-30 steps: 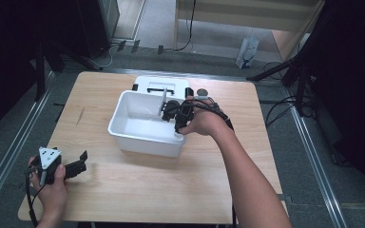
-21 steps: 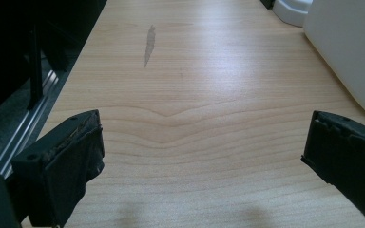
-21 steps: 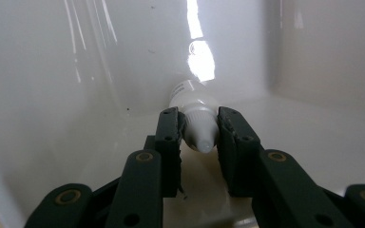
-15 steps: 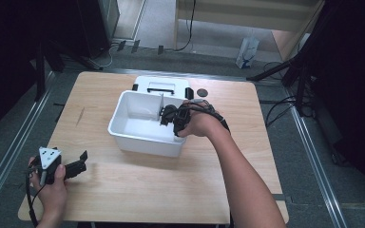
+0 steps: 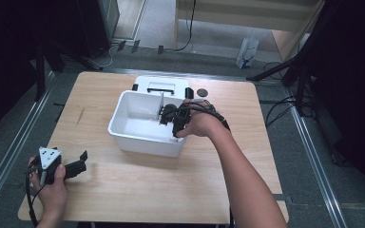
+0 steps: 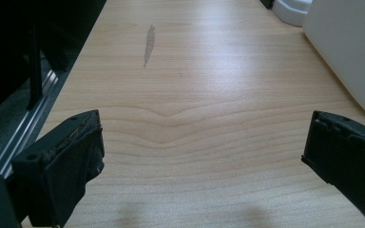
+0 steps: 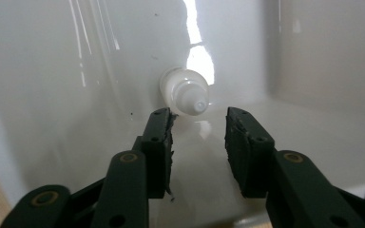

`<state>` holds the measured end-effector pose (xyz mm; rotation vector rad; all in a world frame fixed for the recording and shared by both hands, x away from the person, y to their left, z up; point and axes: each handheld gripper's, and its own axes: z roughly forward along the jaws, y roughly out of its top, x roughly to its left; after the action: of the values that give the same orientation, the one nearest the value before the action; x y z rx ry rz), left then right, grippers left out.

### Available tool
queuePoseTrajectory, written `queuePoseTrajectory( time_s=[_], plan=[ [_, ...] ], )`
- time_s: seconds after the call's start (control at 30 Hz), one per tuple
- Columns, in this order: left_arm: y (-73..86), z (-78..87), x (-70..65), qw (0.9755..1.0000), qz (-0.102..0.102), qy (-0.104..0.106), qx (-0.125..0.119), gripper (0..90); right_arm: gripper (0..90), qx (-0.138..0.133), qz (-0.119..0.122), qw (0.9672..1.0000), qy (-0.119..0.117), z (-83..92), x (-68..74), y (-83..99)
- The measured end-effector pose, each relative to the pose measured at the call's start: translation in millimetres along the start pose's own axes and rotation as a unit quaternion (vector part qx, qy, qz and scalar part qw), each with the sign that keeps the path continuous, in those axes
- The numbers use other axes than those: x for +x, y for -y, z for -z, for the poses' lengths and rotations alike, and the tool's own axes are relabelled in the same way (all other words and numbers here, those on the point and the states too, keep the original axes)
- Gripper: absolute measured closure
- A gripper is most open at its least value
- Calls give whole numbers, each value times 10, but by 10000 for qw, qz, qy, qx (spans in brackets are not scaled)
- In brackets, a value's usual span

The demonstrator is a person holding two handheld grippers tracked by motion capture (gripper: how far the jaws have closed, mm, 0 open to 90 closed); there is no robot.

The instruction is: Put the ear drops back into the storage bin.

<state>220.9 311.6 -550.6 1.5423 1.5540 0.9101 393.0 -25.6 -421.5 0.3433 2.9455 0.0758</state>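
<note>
A small white bottle (image 7: 186,95) with a nozzle tip lies on the floor of the white bin (image 5: 123,135), seen in the upper middle of the right gripper view, its tip pointing toward the camera and just beyond the ends of the two black jaws. The right tool (image 7: 197,126) reaches down into the bin; its jaws have just been opening and now stand a little apart with nothing between them, the bottle free and not gripped. In the high view this right tool (image 5: 168,116) sits at the centre of the frame, inside the right end of the bin, beside an upright divider (image 5: 161,107). The bin stands on the wooden table (image 5: 123,199), with a white lid (image 5: 161,85) and a small dark round object (image 5: 202,92) just behind it toward the top. The left tool (image 5: 78,163) rests at the lower left of the frame, well apart from the bin, its jaws spread wide over bare table and holding nothing.
</note>
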Motion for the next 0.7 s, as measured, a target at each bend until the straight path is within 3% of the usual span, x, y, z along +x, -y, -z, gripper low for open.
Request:
queuePoseTrajectory(
  time_s=[0.2,0.37,0.5,0.7],
  plan=[
    [0,-1,-2,10000,-19,-4,-5,4,533,-217,-63,9997,62,161,20,23],
    [-1,1,-2,10000,-21,-5,3,4,540,-318,-368,9988,-79,303,9,61],
    [-1,1,-2,10000,-20,-5,3,4,465,-388,-254,9989,45,390,33,103],
    [-1,1,-2,10000,-26,-2,5,4,395,-446,-278,9986,102,517,58,203]
  ],
)
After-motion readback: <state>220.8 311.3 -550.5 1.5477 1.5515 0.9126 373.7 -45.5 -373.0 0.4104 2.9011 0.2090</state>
